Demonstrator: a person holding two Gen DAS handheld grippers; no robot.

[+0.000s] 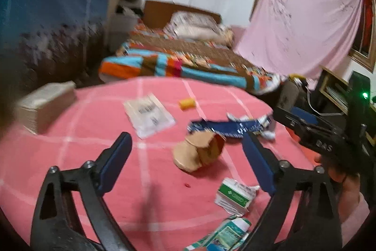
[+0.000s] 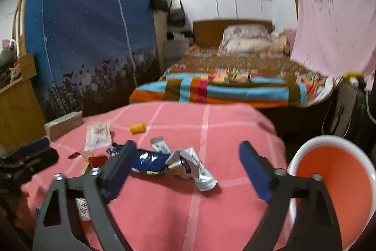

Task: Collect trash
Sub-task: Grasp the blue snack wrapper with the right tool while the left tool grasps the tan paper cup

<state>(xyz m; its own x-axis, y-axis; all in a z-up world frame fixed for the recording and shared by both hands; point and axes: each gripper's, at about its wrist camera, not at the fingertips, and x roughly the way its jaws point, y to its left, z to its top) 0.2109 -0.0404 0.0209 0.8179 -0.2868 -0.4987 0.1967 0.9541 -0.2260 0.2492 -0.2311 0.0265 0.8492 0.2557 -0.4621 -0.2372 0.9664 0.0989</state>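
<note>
Trash lies on a pink checked cloth [image 1: 94, 152]. My left gripper [image 1: 186, 145] is open and empty, above a crushed tan paper cup [image 1: 199, 153]. A blue snack wrapper [image 1: 225, 127], a clear plastic packet [image 1: 149, 115], a yellow piece [image 1: 186, 103] and torn green-white cartons [image 1: 233, 197] lie around it. My right gripper [image 2: 185, 154] is open and empty over the blue wrapper [image 2: 148, 162] and a crumpled silver wrapper [image 2: 195, 166]. An orange bin with a white rim [image 2: 338, 182] stands at the right. The right gripper also shows at the right in the left wrist view [image 1: 282, 118].
A cardboard box [image 1: 44, 105] sits at the cloth's far left edge. A bed with a striped blanket [image 2: 225, 86] lies beyond. A blue fabric wardrobe [image 2: 89, 39] stands left, a pink sheet [image 1: 300, 27] hangs right.
</note>
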